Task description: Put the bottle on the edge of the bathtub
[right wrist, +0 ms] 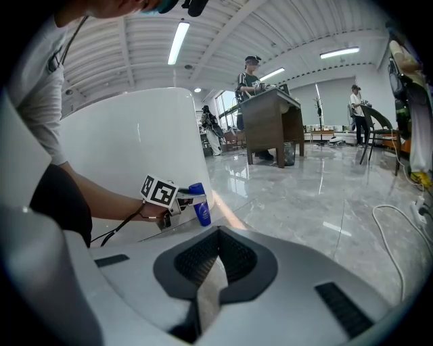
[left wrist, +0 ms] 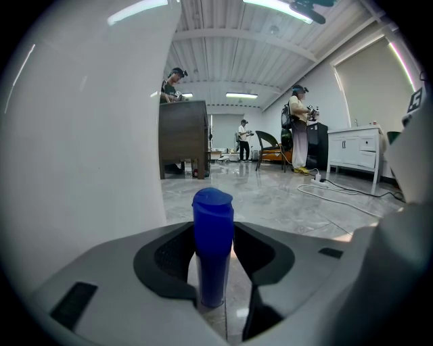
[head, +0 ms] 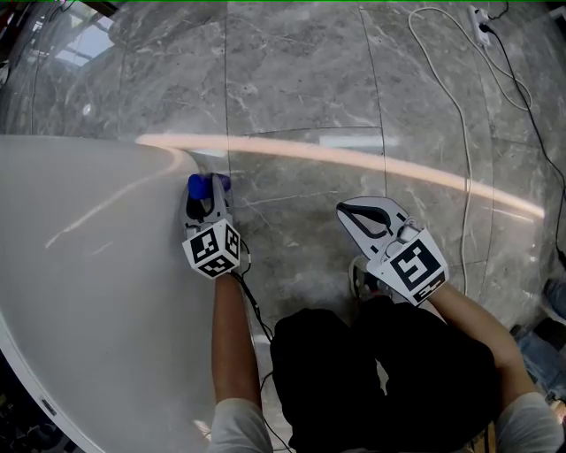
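A blue bottle (head: 209, 186) stands upright low down beside the outer wall of the white bathtub (head: 88, 265). My left gripper (head: 210, 198) is shut on it. In the left gripper view the bottle (left wrist: 213, 243) fills the gap between the jaws, with the tub wall (left wrist: 81, 121) close on the left. The right gripper view shows the bottle (right wrist: 200, 204) held just above the shiny floor at the tub's foot (right wrist: 128, 142). My right gripper (head: 354, 215) hovers over the floor to the right, shut and holding nothing (right wrist: 206, 297).
Grey marble floor tiles (head: 301, 88) spread ahead. A white cable (head: 462, 133) and a power strip (head: 482, 26) lie at the far right. A dark wooden cabinet (left wrist: 183, 138), a white cabinet (left wrist: 355, 152) and several people stand farther off.
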A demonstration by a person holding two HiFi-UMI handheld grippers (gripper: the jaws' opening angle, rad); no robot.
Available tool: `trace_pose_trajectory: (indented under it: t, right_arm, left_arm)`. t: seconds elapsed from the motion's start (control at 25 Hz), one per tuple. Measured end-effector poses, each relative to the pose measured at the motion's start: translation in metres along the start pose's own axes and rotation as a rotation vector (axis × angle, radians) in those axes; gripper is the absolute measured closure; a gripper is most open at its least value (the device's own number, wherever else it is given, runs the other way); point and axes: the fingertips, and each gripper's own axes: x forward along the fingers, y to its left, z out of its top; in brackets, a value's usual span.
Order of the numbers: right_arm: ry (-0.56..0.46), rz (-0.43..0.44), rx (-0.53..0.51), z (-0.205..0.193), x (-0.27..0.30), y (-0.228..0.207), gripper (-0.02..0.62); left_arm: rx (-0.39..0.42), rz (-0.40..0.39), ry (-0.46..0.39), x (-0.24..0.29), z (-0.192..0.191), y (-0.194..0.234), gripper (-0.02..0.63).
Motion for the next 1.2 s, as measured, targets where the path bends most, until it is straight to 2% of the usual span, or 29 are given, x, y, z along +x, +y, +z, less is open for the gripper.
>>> trace_pose_trajectory:
  t: [0.6, 1.2]
  right_arm:
    - [0.0, -0.007, -0.017, -0.003, -0.004, 0.004, 0.589]
    - [0.0, 0.011, -0.046, 0.003, -0.002, 0.022, 0.589]
  left_arm:
    - [-0.026, 0.012, 0.031, -0.015, -0.023, 0.003, 0.437]
    - [-0.039, 0.014, 0.044, -0.052, -0.028, 0.003, 0.437]
